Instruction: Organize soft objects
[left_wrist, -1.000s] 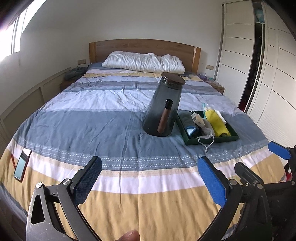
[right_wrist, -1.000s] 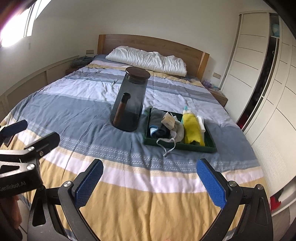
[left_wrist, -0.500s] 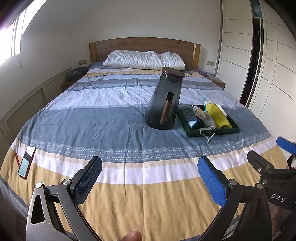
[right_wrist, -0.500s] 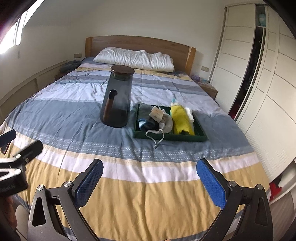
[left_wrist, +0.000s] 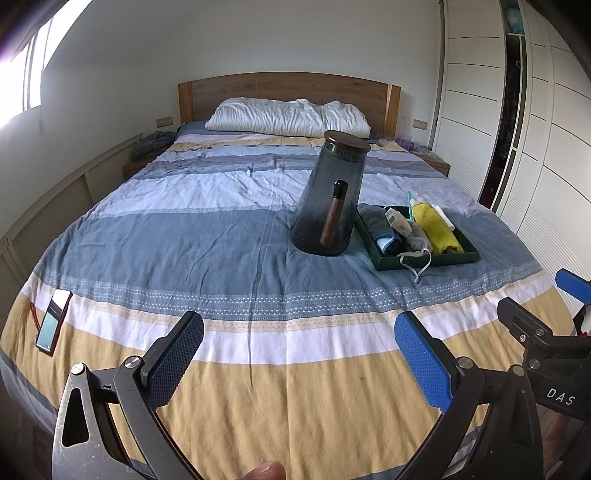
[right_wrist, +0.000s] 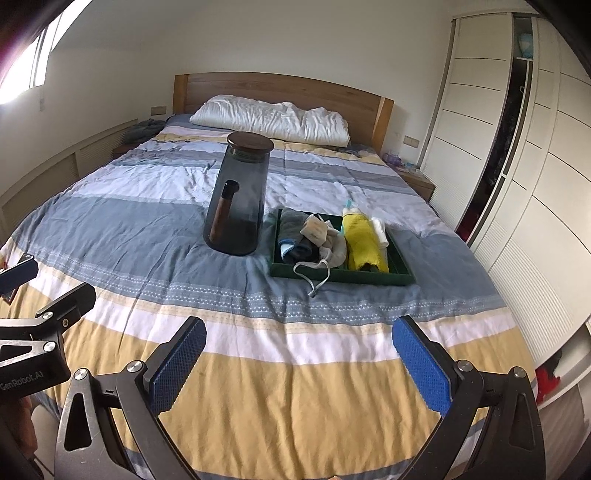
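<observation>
Both grippers are hanging over the foot of the bed (left_wrist: 229, 236), above the yellow stripe of the cover, and neither one is touching anything. The left gripper (left_wrist: 295, 354) has its jaws spread wide with nothing between them, same story for the right gripper (right_wrist: 299, 354): wide apart, empty. In the left wrist view you can see the right one poking in at the right edge, and in the right wrist view the left one shows at the left edge, so they're side by side.

The soft stuff is all sitting in a dark green tray (right_wrist: 400, 271) on the blue stripe, well ahead of both grippers, toward the right half of the bed. Inside it: a grey towel (right_wrist: 291, 221) rolled with something blue at its near end, a beige pouch (right_wrist: 314, 229) lying on a light grey bag (right_wrist: 334, 251), and a yellow cloth (right_wrist: 360, 240) to the right of those. A white cord (right_wrist: 314, 278) from the bag spills over the tray's near rim onto the cover. There's also a small white thing along the right side of the tray, can't tell what it is.

Just left of the tray, about touching it, is a smoky grey jug (left_wrist: 330, 206) with a dark lid and a wooden handle, standing a bit tilted on the soft cover. A phone (left_wrist: 54, 320) lies near the left edge of the bed, and a white pillow (left_wrist: 288, 117) is up by the headboard.
</observation>
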